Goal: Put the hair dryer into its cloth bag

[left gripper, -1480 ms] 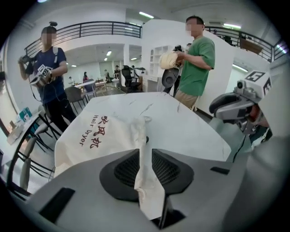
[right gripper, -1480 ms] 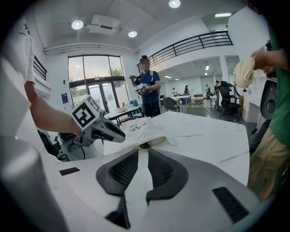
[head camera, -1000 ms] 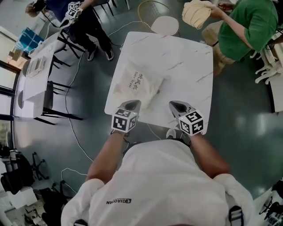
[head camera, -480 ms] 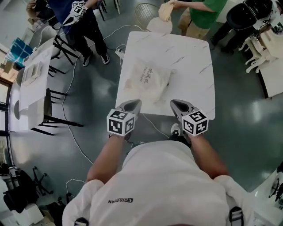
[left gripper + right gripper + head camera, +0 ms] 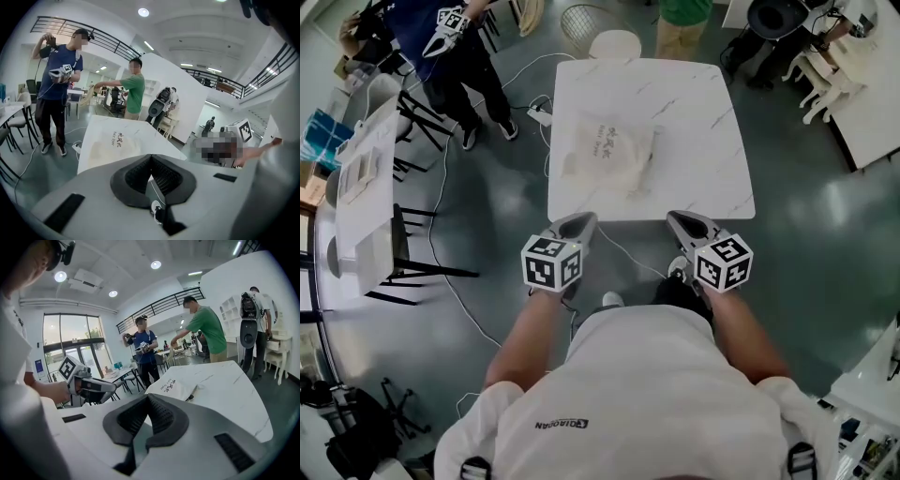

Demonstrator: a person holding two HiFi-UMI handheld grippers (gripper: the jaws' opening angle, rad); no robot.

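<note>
A cream cloth bag [image 5: 607, 150] with dark print lies bulging on the white marble table [image 5: 703, 103], left of its middle. The hair dryer itself does not show; a small dark bit pokes out at the bag's edge [image 5: 190, 397]. My left gripper [image 5: 585, 221] and right gripper [image 5: 674, 218] hang side by side just off the table's near edge, both shut and empty. In the left gripper view the shut jaws [image 5: 151, 157] point at the bag [image 5: 112, 143]. The right gripper view has its jaws [image 5: 149, 397] closed below the bag [image 5: 171, 387].
A person in blue [image 5: 450, 37] holding a gripper stands at the far left beside black chairs and a side table [image 5: 366, 159]. Someone in green [image 5: 680, 14] is behind the table. A round stool [image 5: 615, 44] and wire basket [image 5: 581, 17] sit there; cables [image 5: 450, 244] run over the floor.
Both grippers have drawn back from over the table's near edge and risen a little. The table and bag now lie farther off. The person in green has moved away behind the table.
</note>
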